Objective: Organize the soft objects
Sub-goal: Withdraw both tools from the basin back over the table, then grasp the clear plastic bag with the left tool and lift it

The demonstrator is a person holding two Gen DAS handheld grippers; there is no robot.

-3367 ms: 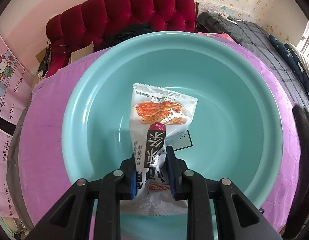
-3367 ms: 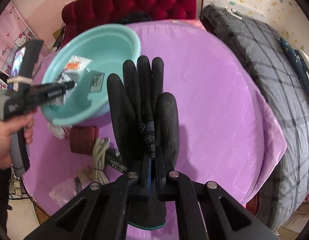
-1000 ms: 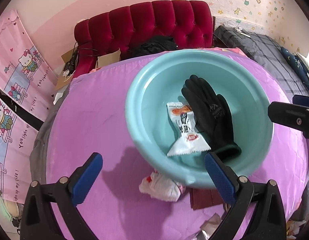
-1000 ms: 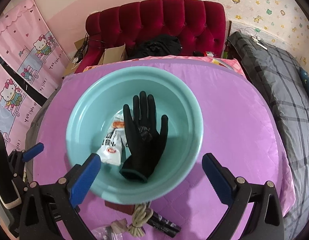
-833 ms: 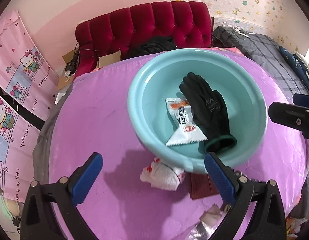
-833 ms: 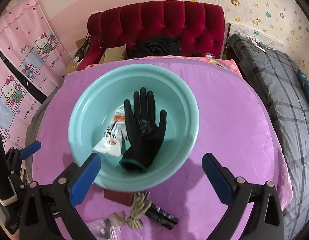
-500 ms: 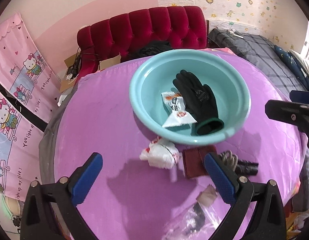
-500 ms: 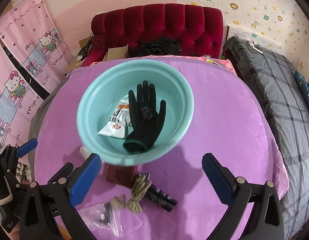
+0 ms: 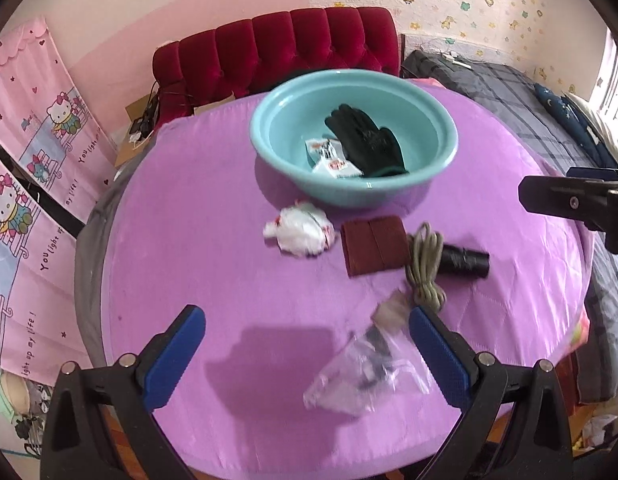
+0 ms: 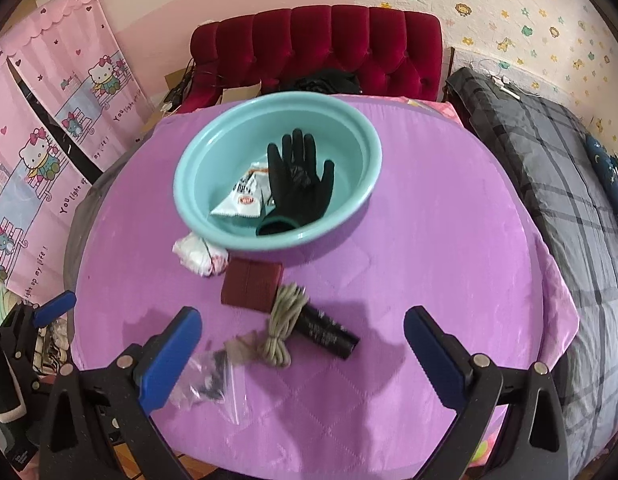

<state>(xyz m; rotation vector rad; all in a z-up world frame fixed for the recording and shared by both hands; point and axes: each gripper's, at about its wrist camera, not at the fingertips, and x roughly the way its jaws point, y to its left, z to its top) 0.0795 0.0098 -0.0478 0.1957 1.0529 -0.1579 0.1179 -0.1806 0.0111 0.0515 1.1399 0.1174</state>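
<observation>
Glove (image 10: 299, 184) and snack packet (image 10: 241, 194) lie in our teal basin (image 10: 197, 216) near the tabletop's far edge. Both grippers (image 9: 307, 354) (image 10: 301, 352), spread wide and empty, have pulled back toward the near edge since half a second ago.

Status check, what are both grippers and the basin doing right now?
Left hand-held gripper open, empty. Right hand-held gripper open, empty. Glove and snack packet in basin. Five items loose on table, path clear.

Clear bag (image 9: 363, 376) blurred, contents unreadable; snack packet (image 10: 243, 196) partly under glove (image 10: 299, 180).
</observation>
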